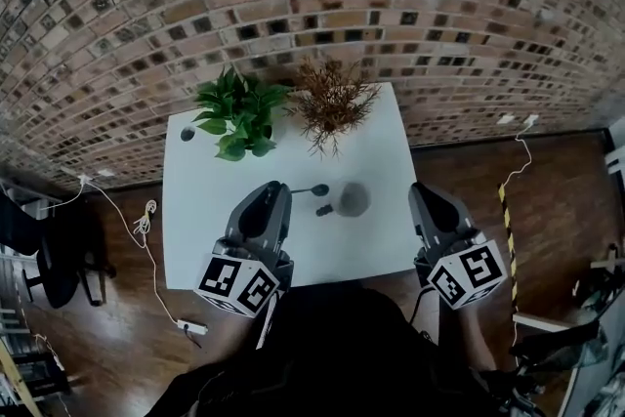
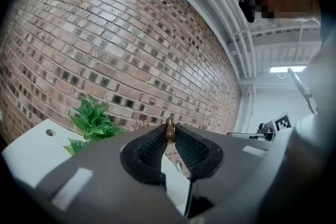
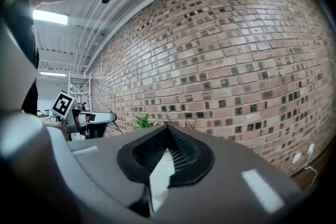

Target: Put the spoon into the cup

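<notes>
In the head view my left gripper (image 1: 283, 188) reaches over the white table (image 1: 195, 249), shut on the handle of a spoon (image 1: 307, 190). The spoon's dark bowl points right toward a grey cup (image 1: 354, 199), a short way off. In the left gripper view the brown handle end (image 2: 170, 132) is pinched between the ribbed pads of the left gripper (image 2: 170, 136). My right gripper (image 1: 419, 191) hovers at the table's right edge, right of the cup. Its jaws (image 3: 168, 131) meet at the tips with nothing between them.
A leafy green plant (image 1: 237, 112) and a dried brown plant (image 1: 331, 104) stand at the table's far edge against the brick wall. A small dark object (image 1: 323, 209) lies just left of the cup. Cables and a power strip (image 1: 192, 327) lie on the wooden floor.
</notes>
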`<state>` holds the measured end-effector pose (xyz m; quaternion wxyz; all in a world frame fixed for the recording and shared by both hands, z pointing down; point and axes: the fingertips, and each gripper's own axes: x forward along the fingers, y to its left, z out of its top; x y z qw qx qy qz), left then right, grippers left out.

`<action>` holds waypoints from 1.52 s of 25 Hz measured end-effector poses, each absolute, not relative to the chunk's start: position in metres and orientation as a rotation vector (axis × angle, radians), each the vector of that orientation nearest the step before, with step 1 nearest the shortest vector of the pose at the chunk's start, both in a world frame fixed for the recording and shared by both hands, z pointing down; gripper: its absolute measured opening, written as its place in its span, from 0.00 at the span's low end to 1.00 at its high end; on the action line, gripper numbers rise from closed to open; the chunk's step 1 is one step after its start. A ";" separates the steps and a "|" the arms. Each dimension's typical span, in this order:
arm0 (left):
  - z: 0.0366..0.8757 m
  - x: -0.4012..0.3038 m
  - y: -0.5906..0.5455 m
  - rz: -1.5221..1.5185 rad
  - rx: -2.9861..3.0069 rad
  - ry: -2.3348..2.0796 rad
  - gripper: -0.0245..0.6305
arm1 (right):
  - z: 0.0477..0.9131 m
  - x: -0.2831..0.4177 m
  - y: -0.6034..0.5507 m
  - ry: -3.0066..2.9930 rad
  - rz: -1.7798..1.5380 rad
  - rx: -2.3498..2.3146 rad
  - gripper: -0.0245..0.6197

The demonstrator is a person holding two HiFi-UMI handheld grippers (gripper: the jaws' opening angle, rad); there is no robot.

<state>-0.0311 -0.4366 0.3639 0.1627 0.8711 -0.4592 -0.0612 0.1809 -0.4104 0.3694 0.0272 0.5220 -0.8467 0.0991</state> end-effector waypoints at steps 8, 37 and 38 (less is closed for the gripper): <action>0.404 -0.015 -0.453 -0.109 2.483 -1.181 0.11 | 0.392 0.180 -0.418 -2.523 0.346 1.623 0.05; 0.568 0.032 -0.467 0.215 2.176 -1.474 0.11 | 0.484 0.216 -0.449 -2.608 0.457 1.300 0.05; 0.570 0.032 -0.468 0.220 2.181 -1.468 0.11 | 0.489 0.216 -0.450 -2.606 0.461 1.306 0.05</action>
